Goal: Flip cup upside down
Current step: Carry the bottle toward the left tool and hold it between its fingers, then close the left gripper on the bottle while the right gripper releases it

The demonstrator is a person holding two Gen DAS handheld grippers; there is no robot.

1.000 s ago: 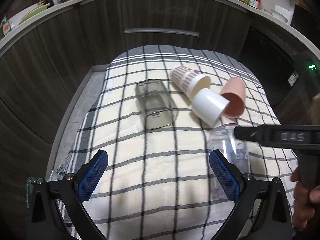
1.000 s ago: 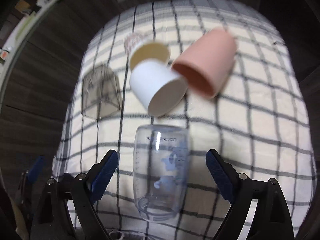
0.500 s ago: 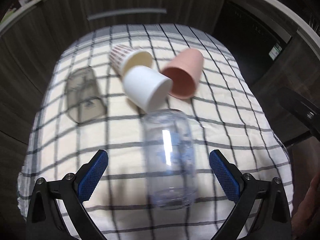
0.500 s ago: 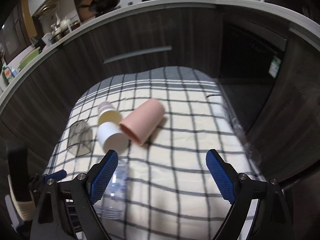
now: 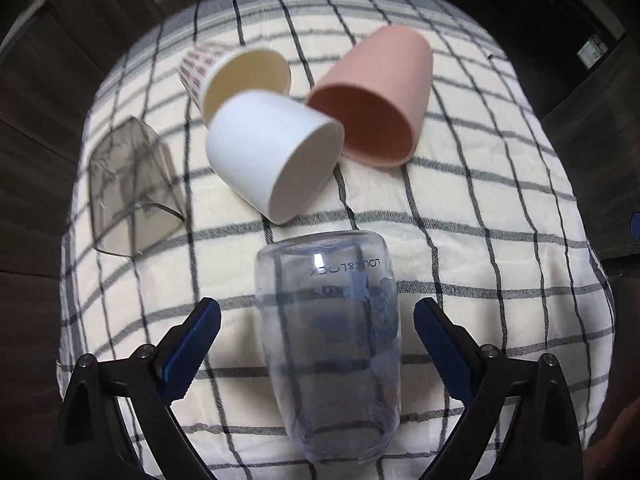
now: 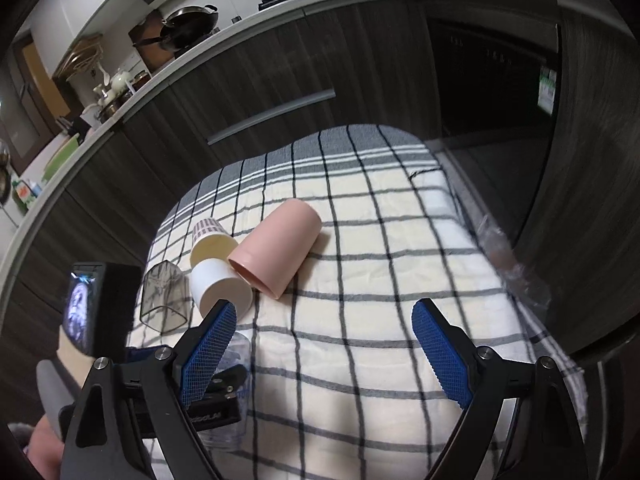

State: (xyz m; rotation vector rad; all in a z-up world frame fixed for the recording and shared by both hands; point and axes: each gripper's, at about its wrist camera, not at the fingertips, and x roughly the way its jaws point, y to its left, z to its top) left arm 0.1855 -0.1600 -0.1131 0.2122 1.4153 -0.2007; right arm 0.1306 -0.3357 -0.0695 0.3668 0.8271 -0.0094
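Several cups lie on their sides on a checked cloth (image 5: 480, 216). A clear plastic cup (image 5: 332, 340) lies nearest, its mouth toward me, between the fingers of my open left gripper (image 5: 316, 344), which do not touch it. Behind it lie a white cup (image 5: 272, 156), a pink cup (image 5: 376, 96), a patterned paper cup (image 5: 236, 72) and a smoky square glass (image 5: 128, 188). My right gripper (image 6: 324, 356) is open and empty, held above the cloth to the right. The right wrist view also shows the pink cup (image 6: 276, 252), the white cup (image 6: 216, 288) and part of the clear cup (image 6: 240, 364).
Dark wood cabinets (image 6: 248, 92) with a metal handle (image 6: 272, 116) stand behind the cloth-covered table. A crumpled clear plastic bag (image 6: 508, 260) lies at the cloth's right edge. Kitchen clutter sits on the counter (image 6: 176, 28) far behind.
My left gripper has moved forward and down so the clear cup now lies between its fingers. My right gripper has drawn back and risen slightly.
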